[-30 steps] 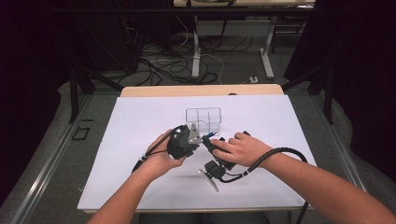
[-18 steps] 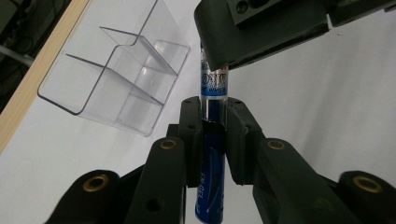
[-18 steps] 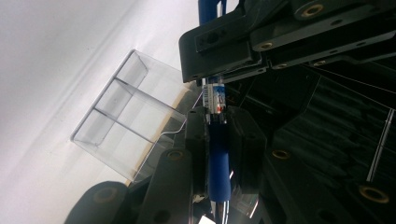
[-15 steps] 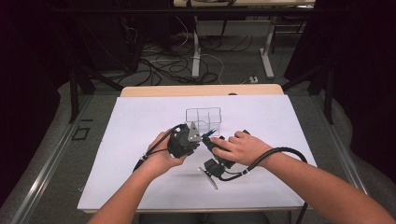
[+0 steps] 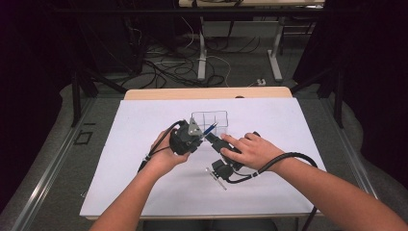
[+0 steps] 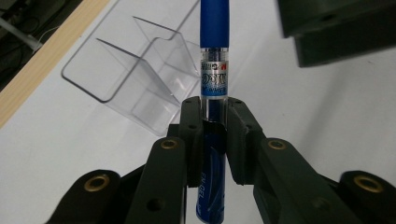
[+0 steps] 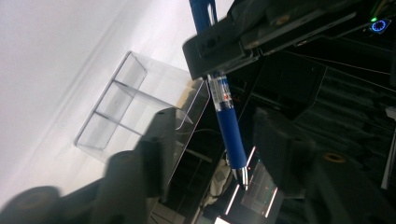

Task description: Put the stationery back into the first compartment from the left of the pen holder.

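Left hand-held gripper (image 6: 208,128): jaws clamped on blue pen (image 6: 214,56), just beside clear organizer (image 6: 135,74).
Right hand-held gripper (image 7: 219,135): jaws parted around pen's tip.
High view: organizer's three compartments on white tabletop (image 5: 288,120).

White sheet (image 5: 144,130) covers the table (image 5: 207,93); a light wood edge shows along its far side. Grey floor (image 5: 48,159) around it, with a metal rail (image 5: 45,180) running along the left. Behind the table, tangled black and white cables (image 5: 168,67) lie on the floor between white desk legs (image 5: 202,48) and black frame legs (image 5: 76,96). A second wooden desktop (image 5: 240,3) sits at the top edge. Dark curtains (image 5: 375,72) on both sides; light falls mainly on the table.
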Tool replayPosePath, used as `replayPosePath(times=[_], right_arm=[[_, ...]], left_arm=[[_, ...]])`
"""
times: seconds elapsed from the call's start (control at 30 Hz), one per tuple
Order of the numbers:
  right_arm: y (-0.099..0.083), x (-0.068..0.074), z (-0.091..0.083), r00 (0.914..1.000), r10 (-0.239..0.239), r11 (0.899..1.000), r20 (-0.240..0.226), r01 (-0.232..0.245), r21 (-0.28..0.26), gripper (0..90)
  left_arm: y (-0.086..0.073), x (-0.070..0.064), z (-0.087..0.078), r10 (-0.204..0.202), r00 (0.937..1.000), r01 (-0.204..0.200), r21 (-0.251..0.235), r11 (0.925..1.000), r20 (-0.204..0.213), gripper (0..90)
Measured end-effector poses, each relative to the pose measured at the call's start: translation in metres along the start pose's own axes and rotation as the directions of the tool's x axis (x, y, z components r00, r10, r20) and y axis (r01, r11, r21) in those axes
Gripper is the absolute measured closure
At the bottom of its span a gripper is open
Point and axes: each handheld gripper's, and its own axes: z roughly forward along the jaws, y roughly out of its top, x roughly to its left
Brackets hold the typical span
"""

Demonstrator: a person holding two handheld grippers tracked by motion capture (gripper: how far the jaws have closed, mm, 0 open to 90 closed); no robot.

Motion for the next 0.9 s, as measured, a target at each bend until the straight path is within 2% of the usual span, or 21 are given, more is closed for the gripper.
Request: replayPosePath(times=[0.03, 0.1, 0.13, 0.23, 0.27, 0.3, 0.37, 0.47, 0.5, 0.57, 0.63, 0.67, 0.73, 0.8, 0.83, 0.87, 0.9], right_arm=[[-0.001, -0.002, -0.001, 0.9998, -0.02, 1.0, 0.003, 0.02, 0.004, 47.4], [-0.002, -0.003, 0.0, 0.9998, -0.021, 1.0, 0.003, 0.021, 0.007, 45.6], [-0.002, -0.003, 0.0, 0.9999, -0.015, 1.0, 0.006, 0.015, 0.01, 44.6], [-0.005, -0.003, 0.0, 0.9999, 0.015, 1.0, 0.003, -0.015, 0.022, 43.7], [-0.006, -0.001, 0.0, 0.9994, 0.034, 0.999, 0.0, -0.034, 0.029, 43.2], [-0.006, -0.002, 0.0, 0.9995, 0.03, 0.999, 0.001, -0.03, 0.027, 42.7], [-0.008, 0.001, -0.001, 0.9985, 0.054, 0.998, 0.008, -0.054, 0.036, 41.3], [-0.011, 0.002, 0.001, 0.9921, 0.123, 0.99, -0.023, -0.121, 0.076, 40.4], [-0.013, 0.002, 0.002, 0.9923, 0.122, 0.99, -0.023, -0.12, 0.069, 40.4], [-0.016, 0.004, 0.002, 0.9852, 0.169, 0.981, -0.028, -0.166, 0.097, 40.3], [-0.019, 0.006, 0.002, 0.9777, 0.209, 0.973, -0.024, -0.205, 0.11, 40.3], [-0.021, 0.006, 0.002, 0.9726, 0.232, 0.967, -0.019, -0.228, 0.115, 40.3], [-0.025, 0.009, 0.001, 0.9582, 0.285, 0.951, -0.02, -0.28, 0.128, 39.7], [-0.03, 0.013, 0.001, 0.9402, 0.34, 0.932, -0.01, -0.336, 0.138, 37.8], [-0.032, 0.015, 0.002, 0.9308, 0.365, 0.923, 0.007, -0.363, 0.13, 36.3], [-0.034, 0.016, 0.002, 0.9184, 0.396, 0.91, 0.011, -0.393, 0.133, 34.2], [-0.037, 0.017, 0.002, 0.9007, 0.434, 0.891, 0.009, -0.431, 0.141, 32.3]], left_arm=[[0.001, 0.003, -0.001, -0.012, 0.9999, 0.012, 0.001, 0.9999, -0.002, 78.1], [0.001, 0.008, -0.001, -0.038, 0.9992, 0.038, -0.017, 0.9991, -0.006, 78.1], [0.001, 0.011, -0.002, -0.046, 0.9989, 0.046, -0.017, 0.9988, 0.001, 78.1], [0.001, 0.017, -0.001, -0.083, 0.9965, 0.083, -0.058, 0.9949, -0.011, 78.1], [0.001, 0.02, -0.003, -0.083, 0.9965, 0.082, -0.059, 0.9949, -0.011, 78.1], [0.001, 0.021, -0.002, -0.099, 0.9949, 0.097, -0.083, 0.9918, -0.019, 78.1], [0.001, 0.023, -0.003, -0.109, 0.9935, 0.105, -0.117, 0.9875, -0.031, 78.1], [0.002, 0.027, -0.004, -0.134, 0.9904, 0.127, -0.153, 0.9801, -0.035, 78.1], [0.002, 0.028, -0.004, -0.14, 0.9895, 0.132, -0.169, 0.9768, -0.037, 78.1], [0.002, 0.031, -0.005, -0.144, 0.989, 0.136, -0.179, 0.9745, -0.034, 78.1], [0.002, 0.033, -0.004, -0.159, 0.9865, 0.148, -0.209, 0.9666, -0.038, 78.0], [0.002, 0.034, -0.004, -0.16, 0.9863, 0.148, -0.216, 0.9651, -0.04, 78.1], [0.002, 0.036, -0.004, -0.172, 0.9844, 0.159, -0.24, 0.9575, -0.035, 78.1], [0.003, 0.039, -0.005, -0.187, 0.982, 0.173, -0.257, 0.9507, -0.03, 78.1], [0.003, 0.041, -0.004, -0.204, 0.9786, 0.189, -0.279, 0.9417, -0.027, 78.1], [0.003, 0.042, -0.003, -0.217, 0.9759, 0.201, -0.289, 0.9361, -0.023, 78.1], [0.004, 0.044, -0.003, -0.229, 0.9732, 0.214, -0.293, 0.9318, -0.017, 78.1]])
